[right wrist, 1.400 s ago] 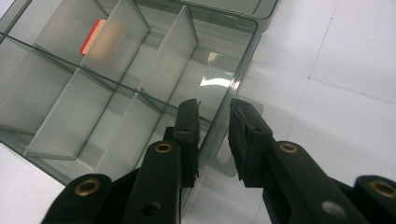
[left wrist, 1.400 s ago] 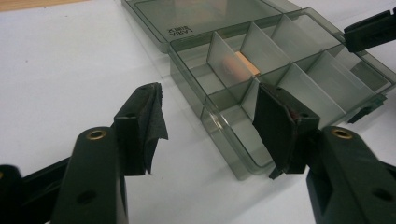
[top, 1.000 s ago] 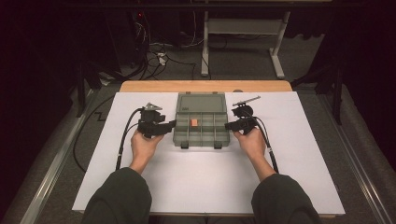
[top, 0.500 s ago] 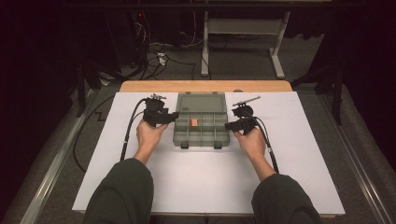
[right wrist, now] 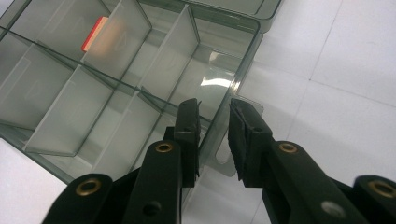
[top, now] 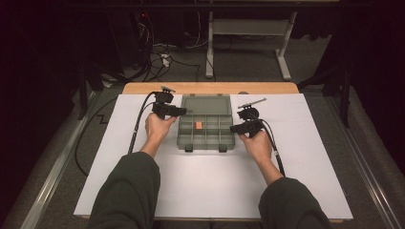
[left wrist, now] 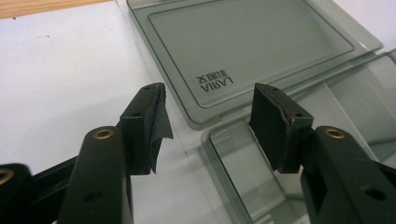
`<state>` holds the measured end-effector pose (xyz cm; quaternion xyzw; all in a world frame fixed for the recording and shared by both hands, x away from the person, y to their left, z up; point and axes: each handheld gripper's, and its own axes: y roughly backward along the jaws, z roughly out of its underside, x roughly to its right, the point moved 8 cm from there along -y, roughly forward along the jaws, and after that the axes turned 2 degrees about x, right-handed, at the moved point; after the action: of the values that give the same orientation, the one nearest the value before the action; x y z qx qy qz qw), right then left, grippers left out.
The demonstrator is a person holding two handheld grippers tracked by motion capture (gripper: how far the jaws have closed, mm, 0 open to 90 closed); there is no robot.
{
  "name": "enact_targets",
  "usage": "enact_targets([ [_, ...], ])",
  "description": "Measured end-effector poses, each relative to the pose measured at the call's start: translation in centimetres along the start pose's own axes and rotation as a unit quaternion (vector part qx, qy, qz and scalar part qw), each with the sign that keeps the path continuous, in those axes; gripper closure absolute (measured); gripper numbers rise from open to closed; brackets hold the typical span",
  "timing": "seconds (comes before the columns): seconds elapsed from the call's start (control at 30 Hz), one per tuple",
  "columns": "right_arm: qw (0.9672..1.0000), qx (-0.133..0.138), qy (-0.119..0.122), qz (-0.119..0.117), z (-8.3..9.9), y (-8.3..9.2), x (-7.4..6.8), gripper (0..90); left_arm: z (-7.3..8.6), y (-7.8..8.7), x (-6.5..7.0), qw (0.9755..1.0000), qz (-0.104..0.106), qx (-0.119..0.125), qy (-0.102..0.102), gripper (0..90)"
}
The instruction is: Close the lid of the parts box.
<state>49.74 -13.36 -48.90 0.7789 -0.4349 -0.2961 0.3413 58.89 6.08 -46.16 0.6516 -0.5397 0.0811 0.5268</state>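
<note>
On the worktop (top: 143, 181), covered by a white sheet, a grey translucent compartment box (top: 206, 130) lies open at the far middle, its lid (top: 206, 105) folded back flat on the far side.

At the left, the person's left hand (top: 159, 127) holds the left claw (top: 183, 111) at the box's far-left corner, about where the lid joins the tray. In the left gripper view this claw (left wrist: 210, 116) stands wide, with nothing between its pads; the left pad hangs over the white sheet just outside the box and the right pad over the tray's corner compartment. The lid (left wrist: 252, 42), with small printed lettering near its corner, lies just beyond the fingertips. Whether either pad touches the plastic cannot be told.

In the middle, the tray is split by dividers into several compartments. A small orange block (top: 197, 125) lies in one of the middle compartments, well apart from both claws. Two latch tabs stick out of the tray's near edge.

At the right, the right hand (top: 257, 144) holds the right claw (top: 232, 129) at the box's right wall. In the right gripper view the claw (right wrist: 214, 108) is narrow and straddles that wall (right wrist: 233, 88): one pad inside the tray, one outside it. A slim gap shows at the tips, so a firm grip cannot be told. The orange block (right wrist: 95, 31) shows far off, behind a divider.
</note>
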Motion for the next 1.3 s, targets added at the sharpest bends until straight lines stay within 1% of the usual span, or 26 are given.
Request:
enact_targets([
  [0.07, 1.0, -0.001, 0.0, 0.001, 0.0, 0.0, 0.0, 73.8, -0.2, -0.4, 0.2, 1.0, -0.005, -0.003, 0.004, 45.3],
  [0.1, 1.0, -0.001, 0.0, 0.001, 0.0, 0.0, 0.0, 73.8, -0.2, -0.6, 0.2, 0.9999, -0.005, -0.008, -0.002, 45.4],
  [0.13, 1.0, -0.001, 0.001, 0.002, 0.0, 0.0, 0.0, 73.8, -0.2, -0.9, 0.2, 0.9999, -0.012, -0.012, 0.004, 45.4],
  [0.17, 1.0, -0.001, 0.001, 0.003, 0.0, 0.0, 0.0, 73.8, -0.2, -1.1, 0.2, 0.9998, -0.013, -0.015, 0.003, 45.4],
  [0.2, 1.0, -0.001, 0.001, 0.004, 0.0, 0.0, 0.0, 73.8, -0.2, -1.3, 0.2, 0.9997, -0.018, -0.016, 0.009, 45.4],
  [0.33, 1.0, -0.001, 0.001, 0.004, 0.0, 0.0, -0.1, 73.8, -0.2, -2.2, 0.2, 0.9992, -0.025, -0.023, 0.022, 46.6],
  [0.37, 1.0, -0.001, 0.001, 0.004, 0.0, 0.0, 0.0, 73.8, -0.2, -2.3, 0.3, 0.9984, -0.033, -0.023, 0.039, 47.5],
  [0.4, 1.0, -0.002, 0.001, 0.003, 0.0, 0.0, 0.0, 73.9, -0.1, -2.5, 0.3, 0.9983, -0.034, -0.026, 0.039, 48.0],
  [0.43, 1.0, -0.003, 0.0, 0.002, 0.0, 0.0, 0.0, 73.9, -0.1, -2.8, 0.2, 0.998, -0.039, -0.025, 0.042, 48.3],
  [0.5, 1.0, -0.002, -0.001, 0.0, 0.0, 0.0, 0.0, 73.9, 0.1, -3.2, 0.1, 0.9974, -0.043, -0.031, 0.048, 48.4],
  [0.53, 1.0, -0.002, -0.001, 0.001, 0.0, 0.0, 0.0, 73.9, 0.2, -3.3, 0.0, 0.9968, -0.047, -0.034, 0.055, 48.2],
  [0.6, 1.0, -0.002, 0.0, 0.001, 0.0, 0.0, 0.0, 74.0, 0.4, -3.6, -0.2, 0.9971, -0.044, -0.04, 0.048, 48.2],
  [0.63, 1.0, -0.003, 0.0, 0.001, 0.0, 0.0, 0.0, 74.0, 0.5, -3.7, -0.2, 0.9969, -0.044, -0.043, 0.049, 48.2],
  [0.67, 1.0, -0.003, -0.001, 0.001, 0.0, 0.0, 0.0, 74.0, 0.6, -3.8, -0.3, 0.9961, -0.048, -0.047, 0.057, 48.2],
  [0.7, 1.0, -0.002, 0.0, 0.001, 0.0, 0.0, 0.0, 74.0, 0.6, -3.9, -0.3, 0.9959, -0.05, -0.047, 0.06, 47.8],
  [0.77, 1.0, -0.002, 0.0, 0.001, 0.0, 0.0, 0.0, 74.0, 0.5, -4.0, -0.4, 0.9965, -0.042, -0.049, 0.052, 47.5],
  [0.83, 1.0, -0.002, 0.0, 0.001, 0.0, 0.0, 0.0, 74.0, 0.6, -4.0, -0.4, 0.9951, -0.048, -0.055, 0.067, 47.1],
  [0.9, 1.0, -0.002, 0.001, 0.003, 0.0, 0.0, 0.0, 74.1, 0.5, -4.0, -0.4, 0.9953, -0.043, -0.057, 0.065, 46.1],
  [0.97, 1.0, -0.003, 0.001, 0.003, 0.0, 0.0, 0.0, 74.1, 0.5, -4.1, -0.4, 0.9935, -0.048, -0.064, 0.082, 45.0],
  [1.07, 1.0, -0.002, 0.002, 0.003, 0.0, 0.0, 0.0, 74.0, 0.5, -4.3, -0.5, 0.9924, -0.045, -0.071, 0.09, 43.5],
  [1.1, 1.0, -0.002, 0.002, 0.003, 0.0, 0.0, 0.0, 74.1, 0.4, -4.3, -0.5, 0.9912, -0.048, -0.075, 0.098, 43.3],
  [1.13, 1.0, -0.004, 0.0, 0.003, 0.0, 0.0, 0.0, 74.0, 0.4, -4.3, -0.6, 0.991, -0.044, -0.079, 0.098, 43.1],
  [1.17, 1.0, -0.003, 0.001, 0.003, 0.0, 0.0, 0.0, 74.1, 0.3, -4.3, -0.6, 0.9899, -0.046, -0.082, 0.106, 43.1],
  [1.23, 1.0, -0.003, 0.003, 0.003, 0.0, 0.0, 0.0, 74.1, 0.3, -4.4, -0.7, 0.9884, -0.046, -0.088, 0.115, 43.2],
  [1.27, 1.0, -0.003, 0.002, 0.003, 0.0, 0.0, 0.0, 74.1, 0.3, -4.4, -0.7, 0.9885, -0.041, -0.091, 0.114, 43.2],
  [1.3, 1.0, -0.003, 0.002, 0.004, 0.0, 0.0, 0.0, 74.1, 0.3, -4.4, -0.7, 0.9876, -0.043, -0.093, 0.119, 43.0],
])
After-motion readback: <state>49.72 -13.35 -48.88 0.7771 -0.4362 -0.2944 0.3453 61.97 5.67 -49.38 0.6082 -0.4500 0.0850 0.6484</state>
